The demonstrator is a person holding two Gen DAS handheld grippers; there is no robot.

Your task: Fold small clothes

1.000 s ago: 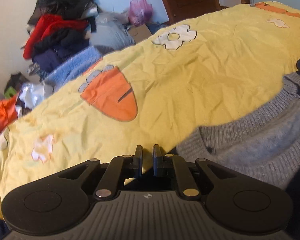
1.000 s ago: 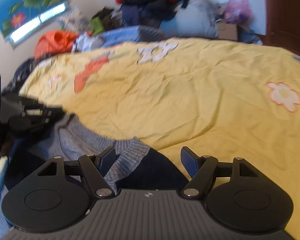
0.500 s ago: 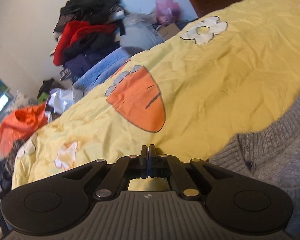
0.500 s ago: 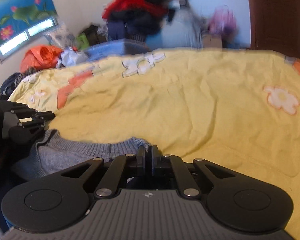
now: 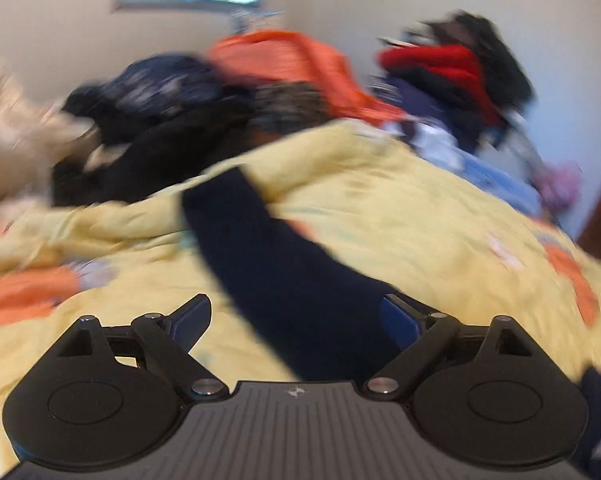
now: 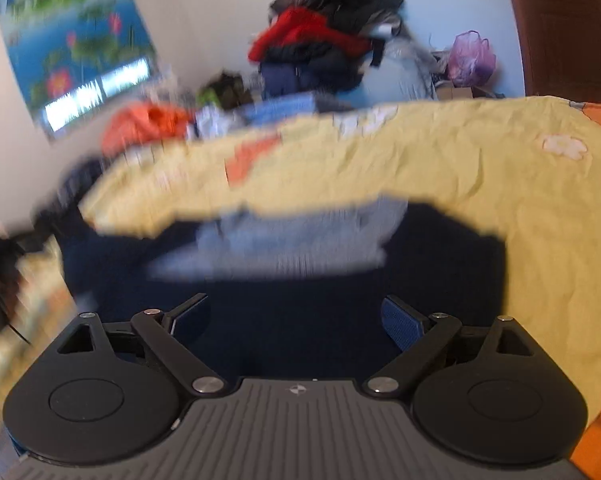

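Note:
A small navy and grey knit sweater lies on the yellow bedspread [image 6: 480,168]. In the right wrist view its navy body [image 6: 300,320] fills the space ahead of my right gripper [image 6: 296,320], with the grey knit part [image 6: 292,240] folded across it further out. My right gripper is open and empty just above the navy cloth. In the left wrist view a navy sleeve [image 5: 268,256] stretches away to the upper left between the fingers of my left gripper [image 5: 296,318], which is open and empty. Both views are motion-blurred.
Piles of clothes stand beyond the bed: red and black garments [image 6: 324,44], an orange one [image 5: 284,60], dark ones [image 5: 148,120]. A pink bag [image 6: 470,58] and a brown door [image 6: 568,28] are at the right. A poster [image 6: 72,52] hangs on the wall.
Both grippers were shut half a second ago and are open now. The left gripper has swung left, over the navy sleeve. The right gripper has pulled back over the navy body.

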